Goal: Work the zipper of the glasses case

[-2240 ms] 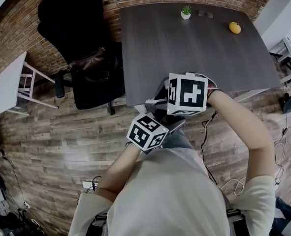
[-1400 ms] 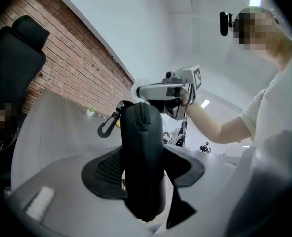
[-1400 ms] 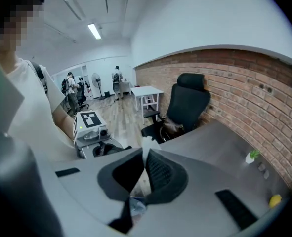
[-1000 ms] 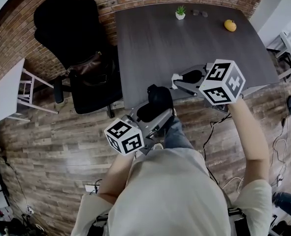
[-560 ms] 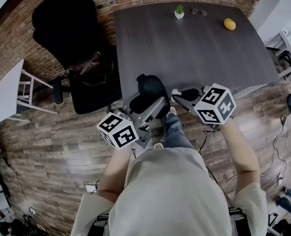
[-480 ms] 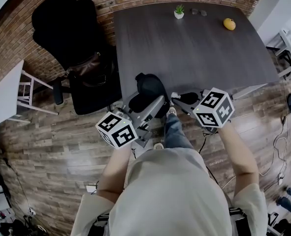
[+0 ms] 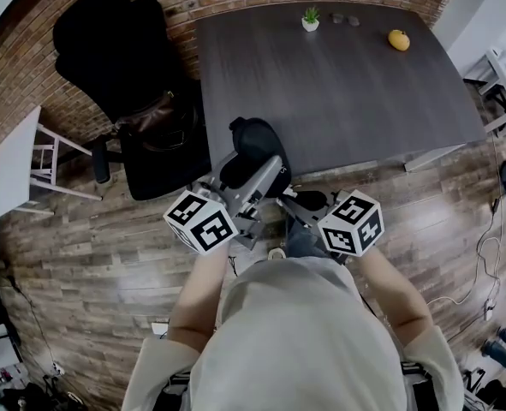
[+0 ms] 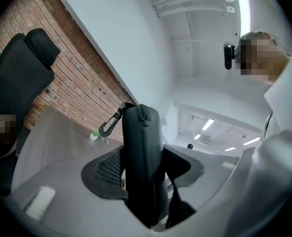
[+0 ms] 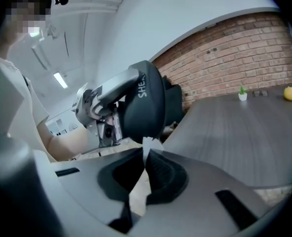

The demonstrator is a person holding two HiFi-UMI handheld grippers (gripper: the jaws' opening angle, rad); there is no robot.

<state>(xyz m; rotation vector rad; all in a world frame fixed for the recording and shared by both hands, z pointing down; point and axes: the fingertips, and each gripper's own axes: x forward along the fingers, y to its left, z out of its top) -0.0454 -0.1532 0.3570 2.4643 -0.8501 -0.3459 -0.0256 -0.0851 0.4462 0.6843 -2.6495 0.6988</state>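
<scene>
Over the near left corner of the table, in the head view, the black glasses case is held up in the left gripper. An office chair crowds the table's left edge. A broad run of dark top lies between the case and the potted plant and yellow fruit along the far edge. Plank floor opens out to the left (a white side table stands well off). The left forearm reaches ahead. The right forearm bends inward, so the right gripper points across at the case's near end, just beside it.

Seen from the left gripper view, the left gripper has both pads pressed on the case. It stands upright between them, its zip seam running up the edge that faces the camera, with a clip at its top.

Seen from the right gripper view, the right gripper has its jaws drawn together. A white sliver shows at the tips (I cannot tell what it is). Just ahead, the case sits in the left gripper, and the table runs away on the right toward the brick wall.
</scene>
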